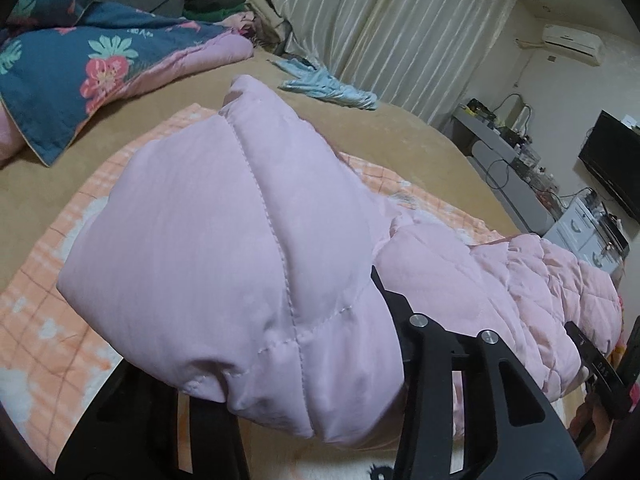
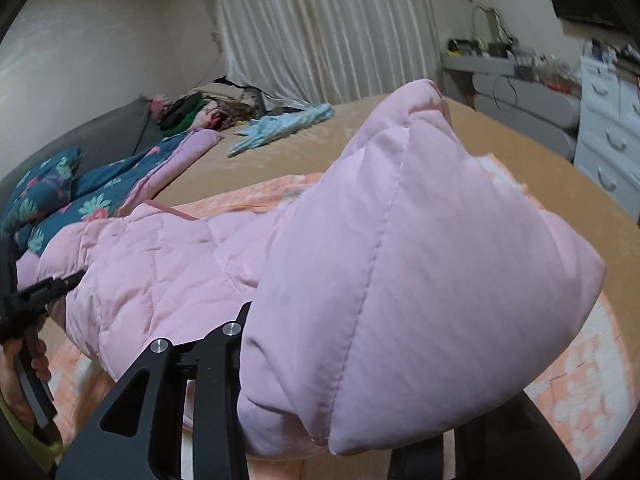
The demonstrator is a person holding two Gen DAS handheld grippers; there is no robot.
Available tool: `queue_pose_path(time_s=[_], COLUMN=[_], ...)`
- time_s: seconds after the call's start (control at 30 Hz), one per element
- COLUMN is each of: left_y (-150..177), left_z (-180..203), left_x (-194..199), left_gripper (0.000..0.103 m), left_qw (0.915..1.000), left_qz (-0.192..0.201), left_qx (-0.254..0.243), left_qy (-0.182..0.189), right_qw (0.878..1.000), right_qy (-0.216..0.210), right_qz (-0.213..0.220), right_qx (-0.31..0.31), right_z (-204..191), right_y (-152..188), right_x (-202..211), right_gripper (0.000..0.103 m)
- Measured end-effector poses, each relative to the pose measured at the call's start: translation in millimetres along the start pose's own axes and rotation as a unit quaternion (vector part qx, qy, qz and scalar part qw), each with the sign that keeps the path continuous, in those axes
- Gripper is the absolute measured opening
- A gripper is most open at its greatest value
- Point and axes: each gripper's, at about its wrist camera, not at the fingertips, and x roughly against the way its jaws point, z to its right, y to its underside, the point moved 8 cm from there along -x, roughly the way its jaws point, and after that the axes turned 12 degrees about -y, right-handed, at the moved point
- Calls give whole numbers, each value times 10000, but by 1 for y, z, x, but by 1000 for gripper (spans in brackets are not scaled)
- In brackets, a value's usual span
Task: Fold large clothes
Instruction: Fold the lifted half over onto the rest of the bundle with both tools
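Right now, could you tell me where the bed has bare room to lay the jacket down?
Free: the tan sheet between the light blue garment and the orange checked blanket. Crowded: the floral quilt and clothes pile by the curtain.

A tan bed (image 1: 400,132) carries an orange checked blanket (image 1: 48,304) and floral quilt (image 1: 80,60).

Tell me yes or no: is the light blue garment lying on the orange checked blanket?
No, the light blue garment lies on the bare tan bedcover, beyond the blanket.
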Motion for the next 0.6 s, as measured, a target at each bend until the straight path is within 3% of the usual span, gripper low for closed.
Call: queue_pose_path(time_s=[0.23,0.6], left_y=[11,48], left_z=[-12,-32], left_x=[28,65], left_gripper=[34,34], left_qw=[9999,9995], left_qz=[0,-26], left_qx=[-159,-308], left_qy=[61,33], right_qw=[9996,9996], right_qy=[53,47], right_qz=[-30,-101], right_qx=[263,250], right_z=[-23,-38], right_y=[20,63], right_x=[47,87], right_gripper=[33,33])
